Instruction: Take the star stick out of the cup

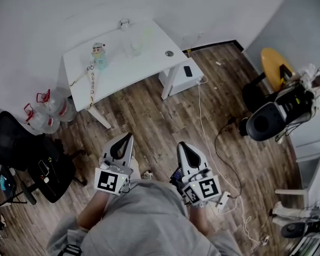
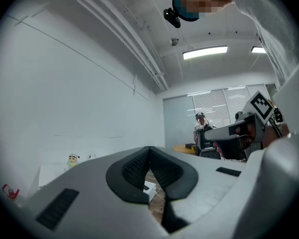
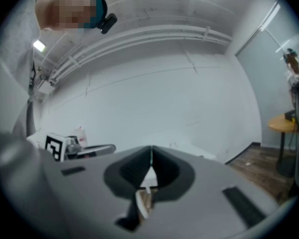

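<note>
The person stands well back from the white table (image 1: 144,63) and holds both tools low, close to the body. The left gripper (image 1: 129,136) points toward the table. In the left gripper view its dark pads meet at the tips, clenched on nothing (image 2: 149,151). The right gripper (image 1: 180,144) is just beside it and aimed the same way. In the right gripper view its jaws are likewise pressed together with nothing between them (image 3: 151,153).

The cup (image 1: 99,56), pale teal with a cartoon figure on top, stands on the table near its left end, well apart from both pairs of jaws. The left gripper view shows the same figure (image 2: 72,159) small and distant, off to the left of the closed jaws. A thin stick (image 1: 92,85) lies on the tabletop, running from just beside the cup toward the table's near edge. It is too small to tell whether it carries a star.

A glass (image 1: 124,23) sits at the table's far edge. Water jugs (image 1: 42,113) stand on the floor off the table's left end.
</note>
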{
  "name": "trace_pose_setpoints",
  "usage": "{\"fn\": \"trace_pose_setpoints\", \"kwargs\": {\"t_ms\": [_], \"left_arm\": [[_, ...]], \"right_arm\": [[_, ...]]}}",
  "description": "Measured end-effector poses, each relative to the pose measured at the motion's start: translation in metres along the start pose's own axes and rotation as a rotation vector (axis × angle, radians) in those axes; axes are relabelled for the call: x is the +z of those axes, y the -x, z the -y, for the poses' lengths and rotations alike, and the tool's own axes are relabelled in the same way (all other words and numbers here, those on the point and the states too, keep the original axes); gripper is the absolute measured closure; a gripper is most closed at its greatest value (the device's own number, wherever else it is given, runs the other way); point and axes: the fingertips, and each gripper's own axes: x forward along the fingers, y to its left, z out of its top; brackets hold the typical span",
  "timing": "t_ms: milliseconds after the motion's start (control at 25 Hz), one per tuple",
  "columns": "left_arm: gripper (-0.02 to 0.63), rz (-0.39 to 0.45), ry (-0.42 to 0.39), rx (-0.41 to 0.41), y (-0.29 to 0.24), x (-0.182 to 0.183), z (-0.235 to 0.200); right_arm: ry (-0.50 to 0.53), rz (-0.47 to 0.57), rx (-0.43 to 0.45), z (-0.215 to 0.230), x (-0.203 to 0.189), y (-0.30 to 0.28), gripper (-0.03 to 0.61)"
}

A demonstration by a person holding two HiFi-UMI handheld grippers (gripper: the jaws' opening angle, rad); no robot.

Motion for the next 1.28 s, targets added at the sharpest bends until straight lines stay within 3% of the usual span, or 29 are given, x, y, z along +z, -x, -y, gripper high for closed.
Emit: {"fn": "trace_pose_setpoints", "kwargs": {"t_ms": [600,920,1280], "left_arm": [[0.582,0.007,0.003,-0.052,-0.070,-0.006,-0.032],[0.582,-0.022,0.030,-0.055,-0.117,-0.014,-0.075],[0.582,-0.022,0.032,-0.116,-0.180,-0.009,-0.125]], "right_arm": [[0.026,-0.040,-0.009,0.034,0.004,-0.066,0.543],[0.017,-0.073,-0.006,0.054,0.007,-0.128,0.543],[0.001,-0.095,-0.045,0.075,0.017,-0.201,0.543]]}}
